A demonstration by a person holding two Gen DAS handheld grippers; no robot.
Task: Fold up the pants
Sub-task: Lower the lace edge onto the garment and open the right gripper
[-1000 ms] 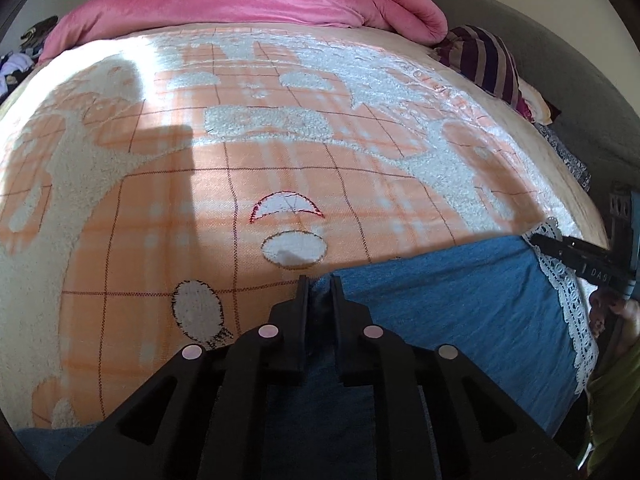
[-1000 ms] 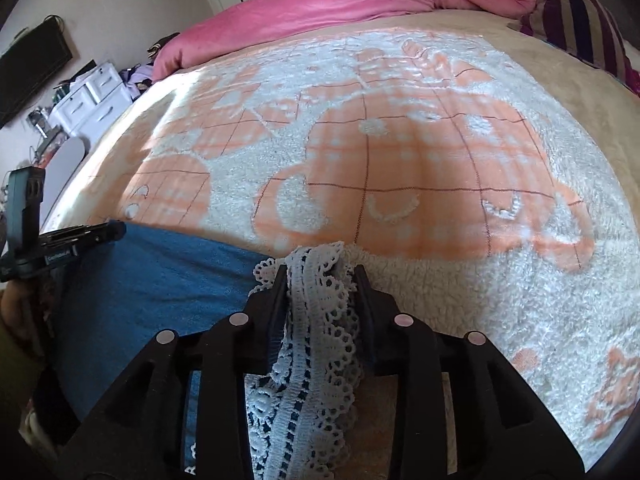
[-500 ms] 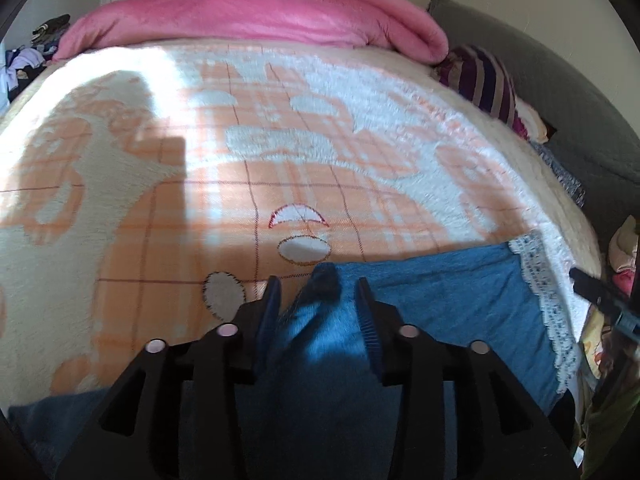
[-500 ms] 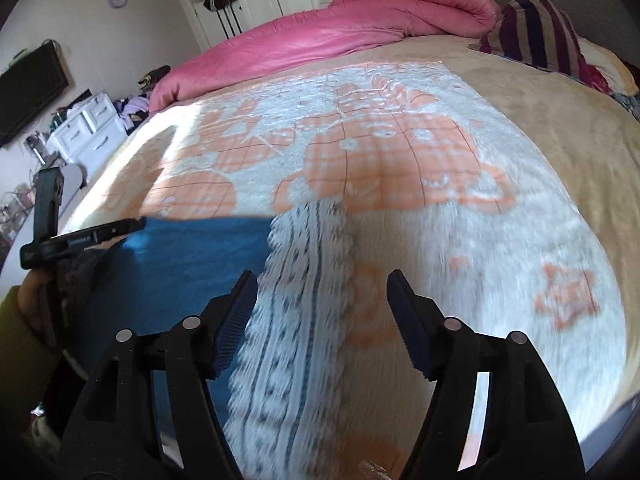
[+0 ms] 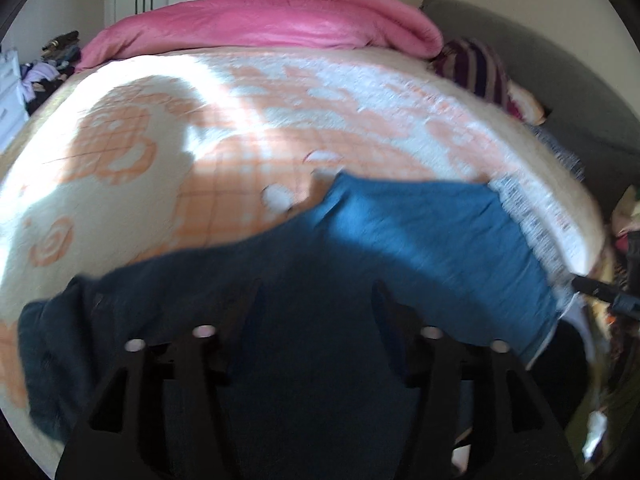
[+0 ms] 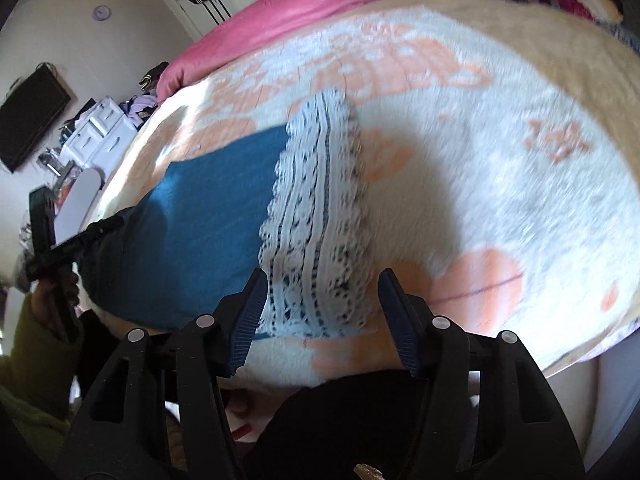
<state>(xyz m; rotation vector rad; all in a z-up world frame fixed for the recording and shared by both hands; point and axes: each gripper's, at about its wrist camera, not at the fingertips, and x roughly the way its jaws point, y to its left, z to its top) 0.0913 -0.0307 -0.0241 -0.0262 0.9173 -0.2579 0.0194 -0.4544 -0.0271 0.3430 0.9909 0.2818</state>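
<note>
One lace-hemmed blue pants (image 6: pixel 208 216) panel

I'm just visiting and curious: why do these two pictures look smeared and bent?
Left wrist view: motion blur smears the blue pants, a sunlit patch glares on the blanket, and the fisheye bulges the bed. Right wrist view: the lace hem streaks, while the fingers stay sharp.

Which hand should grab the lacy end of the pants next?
The right tongs: the lace hem of the blue pants lies just ahead of their open jaws. The left tongs hover over plain blue cloth.
</note>
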